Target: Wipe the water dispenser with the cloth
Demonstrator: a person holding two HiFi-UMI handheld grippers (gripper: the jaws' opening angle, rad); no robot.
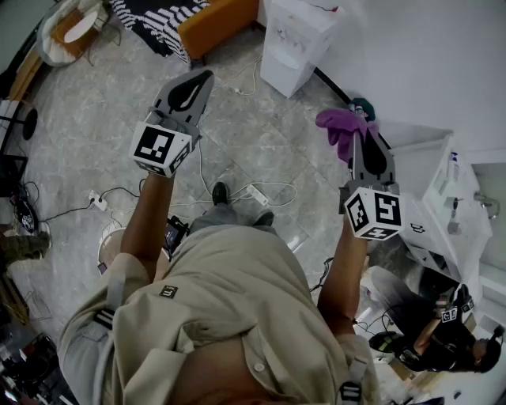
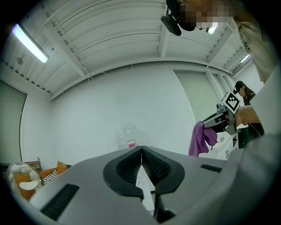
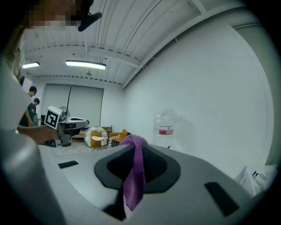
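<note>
The white water dispenser [image 1: 296, 39] stands against the wall ahead, and its clear bottle [image 3: 165, 127] shows beyond my right jaws. A purple cloth [image 1: 340, 126] hangs from my right gripper [image 1: 365, 146], which is shut on it; in the right gripper view the cloth [image 3: 135, 176] drapes down between the jaws. My left gripper [image 1: 198, 79] is raised toward the dispenser with its jaws pressed together and nothing between them. The left gripper view shows the faint bottle [image 2: 126, 138] past the shut left gripper [image 2: 141, 150], and the cloth [image 2: 202, 138] off to the right. Both grippers are well short of the dispenser.
An orange sofa with a striped cover [image 1: 205, 20] sits left of the dispenser. A power strip and cables [image 1: 257, 194] lie on the marble floor by my feet. White cabinets [image 1: 443, 198] stand at the right, with a seated person [image 1: 443, 332] below them.
</note>
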